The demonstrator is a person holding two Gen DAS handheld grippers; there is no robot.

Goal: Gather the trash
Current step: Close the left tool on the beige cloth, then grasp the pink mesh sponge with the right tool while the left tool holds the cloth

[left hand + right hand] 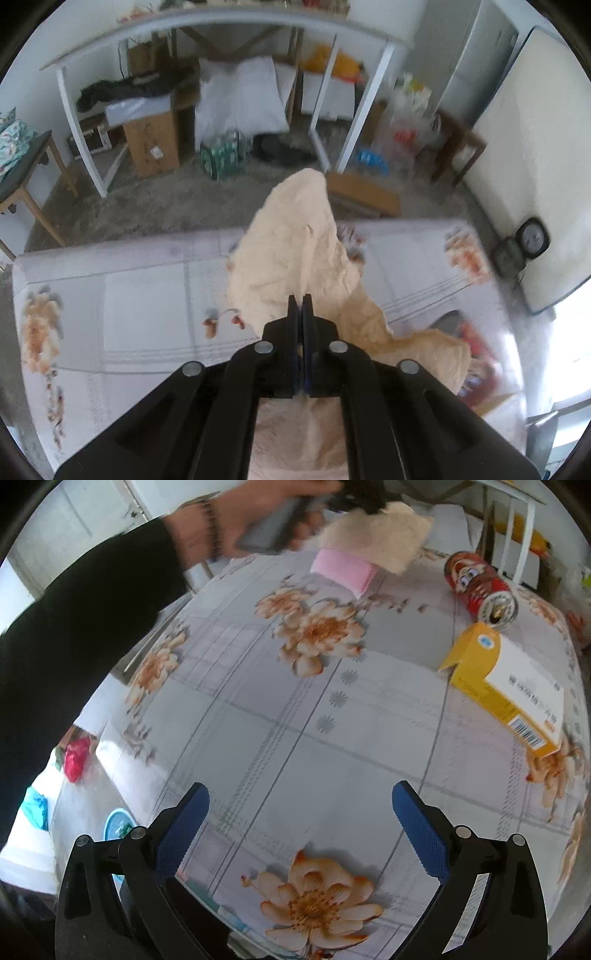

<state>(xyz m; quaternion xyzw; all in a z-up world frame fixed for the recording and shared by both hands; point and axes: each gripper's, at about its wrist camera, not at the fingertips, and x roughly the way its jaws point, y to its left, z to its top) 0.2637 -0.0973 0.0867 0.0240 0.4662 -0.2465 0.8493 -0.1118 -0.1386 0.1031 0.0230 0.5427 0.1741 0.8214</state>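
My left gripper [302,297] is shut on a crumpled beige paper napkin [295,251] and holds it above the flowered tablecloth [140,302]. The right wrist view shows the same napkin [380,535] hanging at the far edge of the table under the left hand. My right gripper [301,808] is open and empty, low over the near part of the table. A red snack can [480,587] lies on its side at the far right. A yellow and white carton [509,686] lies in front of it. A pink packet [343,568] lies near the napkin.
The table [280,716] carries a flowered cloth. A white table [221,22], cardboard boxes [151,144], bags and a wooden chair [458,147] stand on the grey floor beyond it. Left of the table, a blue bowl [116,825] and red cloth [77,757] lie low.
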